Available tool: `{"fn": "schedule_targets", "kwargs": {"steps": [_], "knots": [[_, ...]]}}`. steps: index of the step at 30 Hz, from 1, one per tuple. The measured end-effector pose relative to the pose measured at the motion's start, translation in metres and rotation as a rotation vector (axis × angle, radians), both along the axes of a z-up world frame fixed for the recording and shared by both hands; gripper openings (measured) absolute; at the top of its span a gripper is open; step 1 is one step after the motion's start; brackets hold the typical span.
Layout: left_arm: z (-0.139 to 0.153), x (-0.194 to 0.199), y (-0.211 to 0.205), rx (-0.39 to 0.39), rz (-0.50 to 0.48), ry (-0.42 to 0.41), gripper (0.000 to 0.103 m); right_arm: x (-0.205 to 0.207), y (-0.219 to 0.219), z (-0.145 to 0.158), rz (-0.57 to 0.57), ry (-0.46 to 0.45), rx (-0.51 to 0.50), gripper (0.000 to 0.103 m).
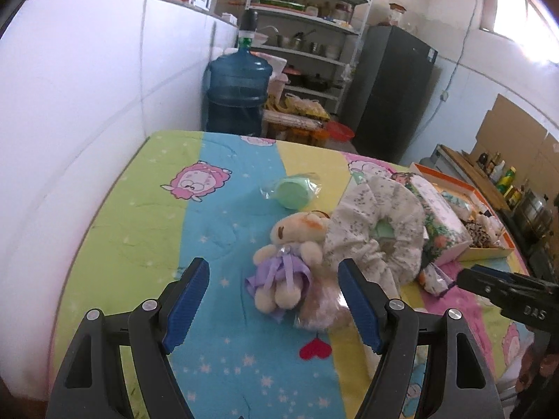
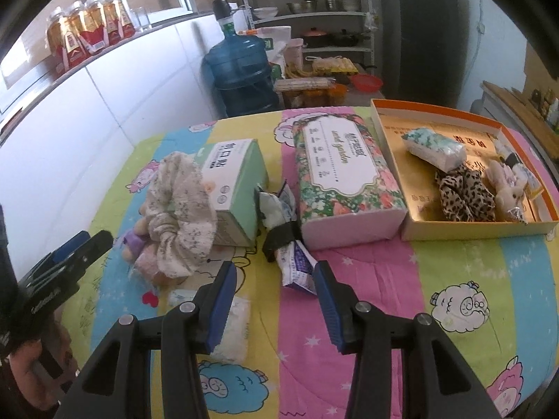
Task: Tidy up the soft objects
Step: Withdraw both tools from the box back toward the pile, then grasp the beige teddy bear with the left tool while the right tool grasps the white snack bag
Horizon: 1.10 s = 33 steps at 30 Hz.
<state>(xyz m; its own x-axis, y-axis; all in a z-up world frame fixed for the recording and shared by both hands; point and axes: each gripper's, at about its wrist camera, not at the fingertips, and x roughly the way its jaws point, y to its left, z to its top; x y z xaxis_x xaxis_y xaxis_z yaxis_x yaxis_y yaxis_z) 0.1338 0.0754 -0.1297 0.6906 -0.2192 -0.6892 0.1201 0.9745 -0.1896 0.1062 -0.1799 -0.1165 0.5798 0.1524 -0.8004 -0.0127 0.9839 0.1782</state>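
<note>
Your left gripper gapes over the bear, gripping nothing; your right gripper stands half-open, empty, near the "wild garden" tissue pack.

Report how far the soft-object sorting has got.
Done: a leopard scrunchie, a small plush and a tissue pack lie in the orange-rimmed box. In hand: nothing; left gripper and right gripper are open. Left: the teddy bear, floral scrunchie and banded packets.
</note>
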Motion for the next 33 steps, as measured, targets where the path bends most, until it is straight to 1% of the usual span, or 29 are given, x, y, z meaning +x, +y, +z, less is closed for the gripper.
{"fn": "schedule_targets", "kwargs": {"steps": [5, 11, 14, 16, 17, 18, 19, 20, 21, 24, 29, 33], "knots": [[-0.015, 0.025, -0.004, 0.018, -0.039, 0.037, 0.077, 0.002, -0.005, -0.005, -0.019, 0.013, 0.001, 0.046], [-0.031, 0.044, -0.008, -0.010, -0.103, 0.081, 0.077, 0.009, -0.004, -0.015, -0.018, 0.037, 0.003, 0.046], [-0.041, 0.051, -0.011, -0.013, -0.116, 0.127, 0.077, 0.016, -0.002, -0.025, 0.005, 0.069, 0.004, 0.046], [-0.043, 0.054, -0.008, -0.047, -0.114, 0.131, 0.075, 0.020, -0.002, -0.030, 0.010, 0.082, -0.012, 0.046], [-0.044, 0.055, -0.007, -0.058, -0.120, 0.136, 0.071, 0.022, -0.002, -0.031, 0.013, 0.082, -0.024, 0.046], [-0.046, 0.057, -0.007, -0.073, -0.133, 0.139, 0.065, 0.023, -0.003, -0.032, 0.017, 0.083, -0.032, 0.046], [-0.046, 0.057, -0.008, -0.082, -0.152, 0.136, 0.061, 0.026, -0.004, -0.033, 0.021, 0.087, -0.041, 0.046], [-0.046, 0.057, -0.008, -0.081, -0.166, 0.128, 0.054, 0.028, -0.004, -0.034, 0.022, 0.089, -0.050, 0.046], [-0.045, 0.056, -0.011, -0.064, -0.178, 0.113, 0.046, 0.031, -0.005, -0.035, 0.023, 0.090, -0.058, 0.046], [-0.044, 0.051, -0.016, -0.034, -0.192, 0.088, 0.035, 0.037, -0.006, -0.039, 0.027, 0.094, -0.080, 0.046], [-0.041, 0.044, -0.009, -0.047, -0.183, 0.081, 0.025, 0.045, -0.007, -0.046, 0.054, 0.112, -0.100, 0.047], [-0.038, 0.035, 0.000, -0.056, -0.161, 0.073, 0.018, 0.049, -0.005, -0.055, 0.081, 0.136, -0.093, 0.047]]}}
